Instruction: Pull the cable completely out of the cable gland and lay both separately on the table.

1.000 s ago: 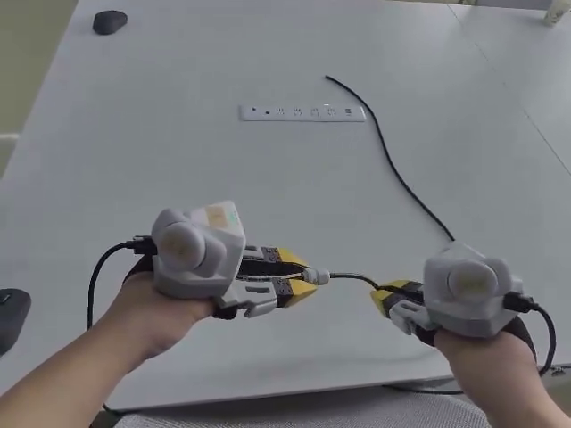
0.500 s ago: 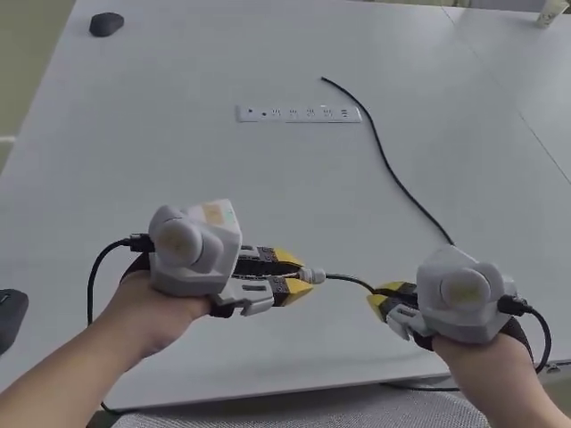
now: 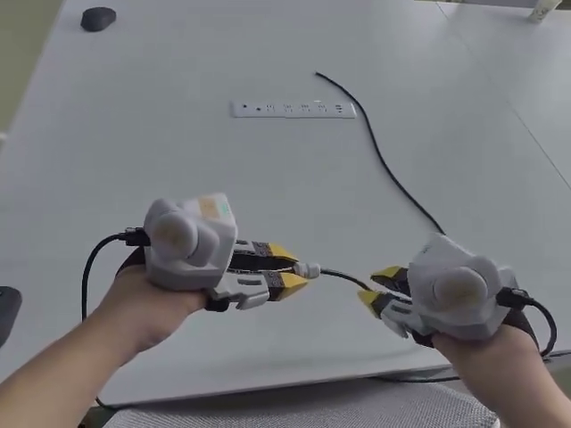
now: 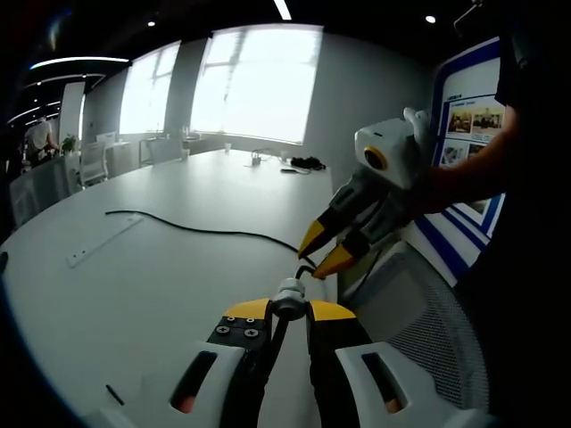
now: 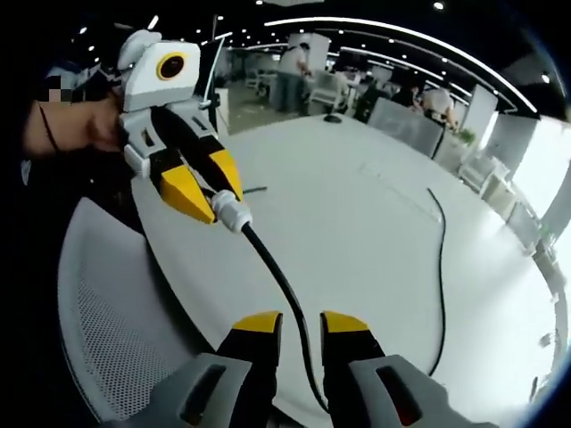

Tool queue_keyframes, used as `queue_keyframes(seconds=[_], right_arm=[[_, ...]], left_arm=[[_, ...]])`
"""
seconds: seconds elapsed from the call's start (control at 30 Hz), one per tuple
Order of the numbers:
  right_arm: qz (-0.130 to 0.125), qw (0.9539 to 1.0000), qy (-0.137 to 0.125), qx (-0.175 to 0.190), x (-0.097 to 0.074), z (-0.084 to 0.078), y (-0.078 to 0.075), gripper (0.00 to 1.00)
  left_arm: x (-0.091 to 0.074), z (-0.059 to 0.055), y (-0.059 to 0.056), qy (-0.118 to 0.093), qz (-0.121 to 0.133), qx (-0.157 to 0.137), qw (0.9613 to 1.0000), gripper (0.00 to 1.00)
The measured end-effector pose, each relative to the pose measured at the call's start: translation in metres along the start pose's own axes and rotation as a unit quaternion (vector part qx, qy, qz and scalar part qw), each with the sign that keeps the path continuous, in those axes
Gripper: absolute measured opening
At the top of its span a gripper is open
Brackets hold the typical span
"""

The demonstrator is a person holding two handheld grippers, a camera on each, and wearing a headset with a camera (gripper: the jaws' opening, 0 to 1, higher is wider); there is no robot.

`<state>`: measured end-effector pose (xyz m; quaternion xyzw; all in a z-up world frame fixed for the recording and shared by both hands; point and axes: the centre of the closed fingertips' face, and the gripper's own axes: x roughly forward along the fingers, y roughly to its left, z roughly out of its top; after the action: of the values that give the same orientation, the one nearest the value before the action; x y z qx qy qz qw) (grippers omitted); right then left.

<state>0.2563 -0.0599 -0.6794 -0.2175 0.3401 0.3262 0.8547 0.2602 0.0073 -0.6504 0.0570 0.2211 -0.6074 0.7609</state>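
A small white cable gland (image 3: 310,268) sits between the yellow jaws of my left gripper (image 3: 295,268), which is shut on it above the table's near edge. From the gland (image 4: 288,295) (image 5: 235,217) a black cable (image 3: 343,277) curves right and passes between the parted jaws of my right gripper (image 3: 367,286). In the right gripper view the cable (image 5: 301,332) runs between the jaws with a gap on each side, so my right gripper (image 5: 301,321) is open. The rest of the cable (image 3: 393,178) trails across the table toward the back.
A white power strip (image 3: 290,109) lies flat on the grey table (image 3: 178,160) near the cable's far end. A dark mouse (image 3: 98,18) rests at the back left. A mesh chair (image 5: 98,312) stands below the near edge.
My right gripper's jaws have spread apart around the cable. Both grippers stay about the same distance apart; the head view has shifted slightly.
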Motion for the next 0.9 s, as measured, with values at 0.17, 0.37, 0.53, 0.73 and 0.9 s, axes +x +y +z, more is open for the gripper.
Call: queue_keyframes(seconds=[0.17, 0.37, 0.53, 0.73, 0.9], right_arm=[[-0.001, 0.9987, -0.011, -0.05, 0.002, 0.02, 0.008, 0.12], [0.01, 0.9952, -0.014, -0.096, 0.009, 0.033, 0.019, 0.1], [0.014, 0.9933, -0.018, -0.113, 0.01, 0.037, 0.022, 0.08], [0.018, 0.9918, -0.022, -0.125, 0.01, 0.039, 0.025, 0.05], [0.026, 0.9895, -0.027, -0.14, 0.01, 0.04, 0.03, 0.02]], left_arm=[[0.001, 0.0, 0.0, 0.0, -0.001, -0.002, 1.0, 0.15], [0.002, 0.002, -0.002, -0.001, -0.005, 0.0, 1.0, 0.15], [0.002, 0.004, -0.004, -0.001, -0.005, 0.003, 1.0, 0.15], [0.003, 0.003, -0.007, 0.001, -0.007, 0.005, 1.0, 0.15], [0.004, 0.003, -0.009, 0.001, -0.006, 0.005, 1.0, 0.15]])
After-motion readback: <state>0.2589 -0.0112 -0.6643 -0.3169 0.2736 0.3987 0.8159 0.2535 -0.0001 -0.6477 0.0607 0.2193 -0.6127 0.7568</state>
